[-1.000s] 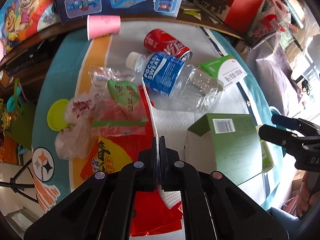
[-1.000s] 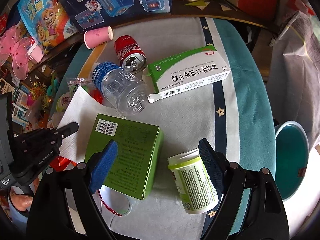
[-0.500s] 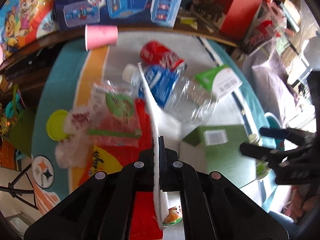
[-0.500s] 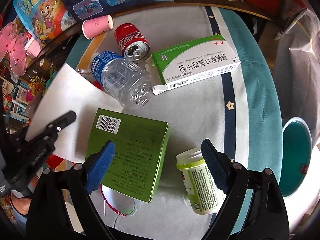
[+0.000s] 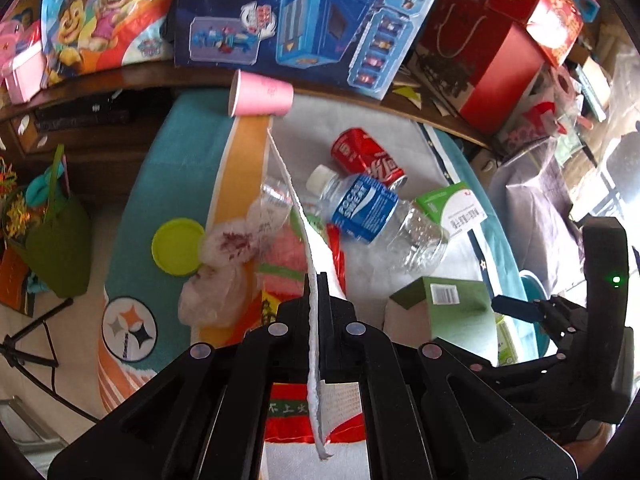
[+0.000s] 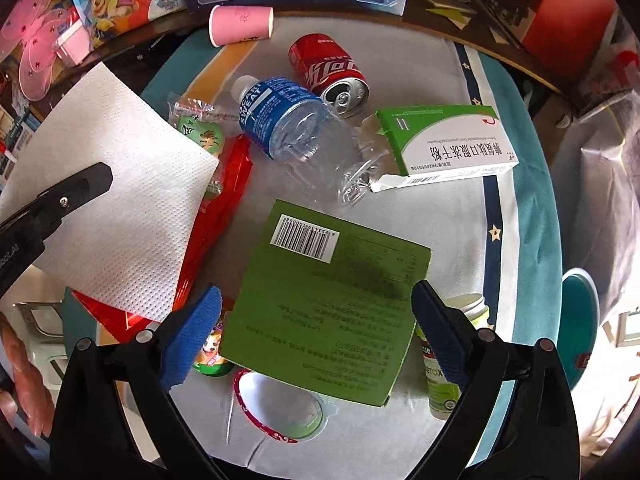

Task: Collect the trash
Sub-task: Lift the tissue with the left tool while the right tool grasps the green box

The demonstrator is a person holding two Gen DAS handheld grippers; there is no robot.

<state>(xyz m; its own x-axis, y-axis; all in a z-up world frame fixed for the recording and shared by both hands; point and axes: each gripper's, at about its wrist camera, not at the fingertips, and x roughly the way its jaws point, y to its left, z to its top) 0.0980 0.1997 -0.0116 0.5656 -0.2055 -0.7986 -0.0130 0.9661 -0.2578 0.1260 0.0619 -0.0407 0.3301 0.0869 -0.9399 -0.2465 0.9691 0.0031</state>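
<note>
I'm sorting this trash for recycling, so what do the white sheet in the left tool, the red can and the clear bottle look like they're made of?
White sheet: looks like paper towel; matte, dimpled with an embossed dot pattern, thin and limp.
Red can: probably aluminium; glossy printed body, bare silvery top with pull-tab opening.
Clear bottle: thin transparent plastic, dented and creased, with a glossy blue label and white cap.

Dimpled matt paper napkin (image 6: 116,184); clear crinkled plastic bottle (image 6: 304,136); glossy metal can (image 6: 328,72); matt green cardboard box (image 6: 328,300).
</note>
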